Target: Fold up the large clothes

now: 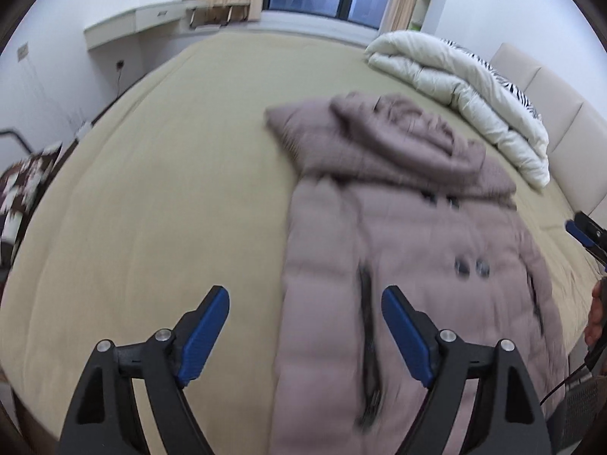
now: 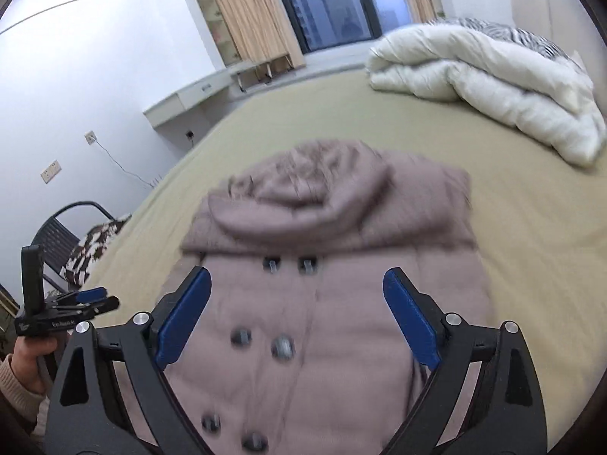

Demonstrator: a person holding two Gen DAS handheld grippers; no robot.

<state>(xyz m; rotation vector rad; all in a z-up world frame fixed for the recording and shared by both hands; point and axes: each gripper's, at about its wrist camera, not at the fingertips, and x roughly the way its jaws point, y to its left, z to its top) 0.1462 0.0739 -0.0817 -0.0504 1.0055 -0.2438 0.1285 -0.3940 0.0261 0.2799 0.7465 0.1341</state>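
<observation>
A mauve padded coat (image 1: 398,227) lies front up on the beige bed (image 1: 151,189), hood toward the window and sleeves tucked in along its sides. Two rows of dark buttons run down its front. My left gripper (image 1: 305,295) hangs open above the coat's left edge, with nothing between its blue pads. In the right wrist view the coat (image 2: 322,227) fills the middle. My right gripper (image 2: 297,276) is open over its chest, clear of the fabric. The left gripper (image 2: 91,299) shows at the left of that view, held by a hand. The right gripper's tip (image 1: 580,227) peeks in at the right of the left wrist view.
A rolled white duvet (image 2: 485,76) with a zebra-print cover lies at the bed's far right, by the padded headboard (image 1: 550,87). A wall desk (image 1: 129,22) and a curtained window stand beyond the bed. A dark chair (image 2: 57,235) with a patterned cloth stands left of the bed.
</observation>
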